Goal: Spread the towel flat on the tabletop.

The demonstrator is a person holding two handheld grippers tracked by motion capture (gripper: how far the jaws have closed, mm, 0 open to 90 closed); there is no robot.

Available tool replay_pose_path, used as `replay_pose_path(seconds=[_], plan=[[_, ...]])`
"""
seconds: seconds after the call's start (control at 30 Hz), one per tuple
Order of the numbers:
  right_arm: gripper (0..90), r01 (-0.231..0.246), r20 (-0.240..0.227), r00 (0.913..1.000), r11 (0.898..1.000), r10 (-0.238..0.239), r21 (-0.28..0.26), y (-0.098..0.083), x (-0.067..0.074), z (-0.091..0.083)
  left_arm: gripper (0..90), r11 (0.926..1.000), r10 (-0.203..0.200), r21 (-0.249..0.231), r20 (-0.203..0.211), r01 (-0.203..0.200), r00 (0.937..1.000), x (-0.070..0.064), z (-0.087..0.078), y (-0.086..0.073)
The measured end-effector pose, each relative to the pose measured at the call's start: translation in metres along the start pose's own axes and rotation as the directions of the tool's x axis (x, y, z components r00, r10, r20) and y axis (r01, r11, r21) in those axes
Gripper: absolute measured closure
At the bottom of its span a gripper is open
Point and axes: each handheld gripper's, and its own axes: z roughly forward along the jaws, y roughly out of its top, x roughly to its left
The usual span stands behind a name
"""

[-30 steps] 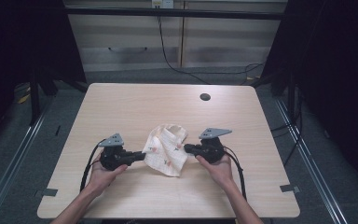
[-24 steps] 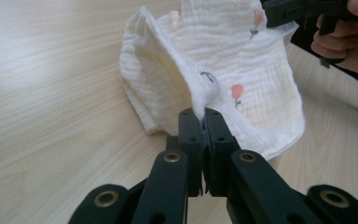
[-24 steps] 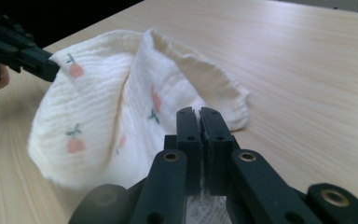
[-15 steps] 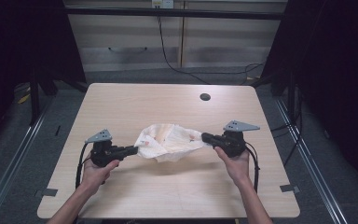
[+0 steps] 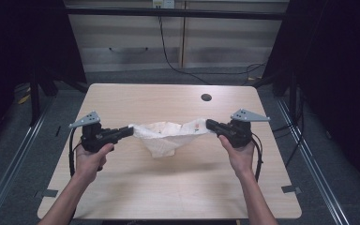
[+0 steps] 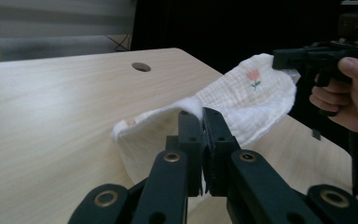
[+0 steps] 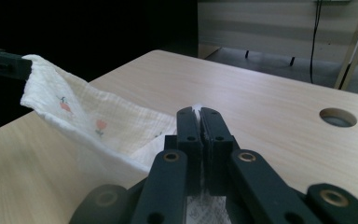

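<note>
Pale wood table [image 5: 122, 187] with a round cable hole [image 5: 206, 97] at its far side lies bare all around the work, with open room to each edge. Left gripper [image 5: 130, 131] is pinched tight on one corner of the white cloth [image 5: 164, 136]; right gripper [image 5: 209, 123] is clamped on the opposite corner, so the cloth hangs between the fingertips, sagging toward the tabletop. No writing is legible. Gripper views reveal small printed tulips [image 6: 253, 78] on the cloth.

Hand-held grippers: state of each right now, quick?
Left hand-held gripper: shut on the white floral-print muslin cloth.
Right hand-held gripper: shut on the same cloth's other end.
</note>
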Motion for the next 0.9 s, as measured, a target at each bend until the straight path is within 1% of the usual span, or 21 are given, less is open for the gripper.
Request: replay_pose_path(seconds=[0.03,0.17,0.2,0.23,0.27,0.3,0.33,0.43,0.47,0.57,0.63,0.77,0.83,0.9], plan=[[87.8,-0.003,0.004,1.0,1.0,0.003,-0.001,0.005,0.0,0.0,87.6,1.0,0.006,-0.003,-0.012,-0.006,0.9999,0.0,0.0,0.005],[87.8,0.005,0.021,0.9998,1.0,-0.005,-0.028,0.028,-0.001,-0.003,87.7,0.9997,0.016,-0.017,-0.033,-0.016,0.9993,0.002,0.001,0.023],[87.9,0.012,0.026,0.9996,0.999,-0.011,-0.033,0.032,-0.001,-0.003,87.7,0.9997,0.016,-0.017,-0.033,-0.016,0.9993,0.002,0.001,0.023],[87.9,0.011,0.036,0.9993,0.999,-0.01,-0.035,0.038,-0.002,-0.003,87.7,0.9995,0.012,-0.028,-0.038,-0.013,0.9992,0.004,0.0,0.032],[87.9,0.016,0.044,0.9989,0.999,-0.014,-0.038,0.045,-0.002,-0.003,87.7,0.9994,0.016,-0.029,-0.047,-0.017,0.9988,0.005,0.0,0.036],[87.8,0.013,0.052,0.9986,0.999,-0.011,-0.034,0.051,-0.003,-0.003,87.7,0.9993,0.01,-0.037,-0.049,-0.012,0.9988,0.006,-0.001,0.041],[87.8,0.012,0.058,0.9982,0.999,-0.01,-0.036,0.058,-0.005,-0.003,87.7,0.9993,0.008,-0.036,-0.049,-0.01,0.9987,0.007,0.0,0.045],[87.9,-0.018,0.075,0.997,0.999,0.02,-0.031,0.072,-0.011,0.001,87.7,0.9997,0.014,-0.018,-0.056,-0.015,0.9983,0.01,0.002,0.055],[87.9,-0.023,0.077,0.9967,0.999,0.026,-0.033,0.077,-0.013,0.002,87.7,0.9997,0.014,-0.021,-0.055,-0.015,0.9984,0.011,0.002,0.058],[87.9,-0.016,0.098,0.995,1.0,0.018,-0.026,0.093,-0.019,0.007,87.8,0.9995,0.013,-0.027,-0.061,-0.014,0.9981,0.015,0.006,0.068],[87.9,-0.019,0.112,0.9935,1.0,0.021,-0.023,0.102,-0.022,0.01,87.8,0.9994,0.009,-0.033,-0.06,-0.011,0.9981,0.018,0.008,0.077],[88.0,-0.012,0.129,0.9915,1.0,0.016,-0.025,0.118,-0.027,0.016,87.8,0.9989,0.013,-0.044,-0.081,-0.016,0.9967,0.022,0.012,0.091],[87.9,-0.003,0.138,0.9904,1.0,0.007,-0.032,0.125,-0.028,0.018,87.8,0.9977,0.014,-0.065,-0.086,-0.02,0.9962,0.023,0.013,0.099],[88.0,-0.006,0.132,0.9912,0.999,0.012,-0.047,0.127,-0.03,0.019,87.8,0.9971,0.024,-0.07,-0.09,-0.03,0.9957,0.023,0.013,0.103]])
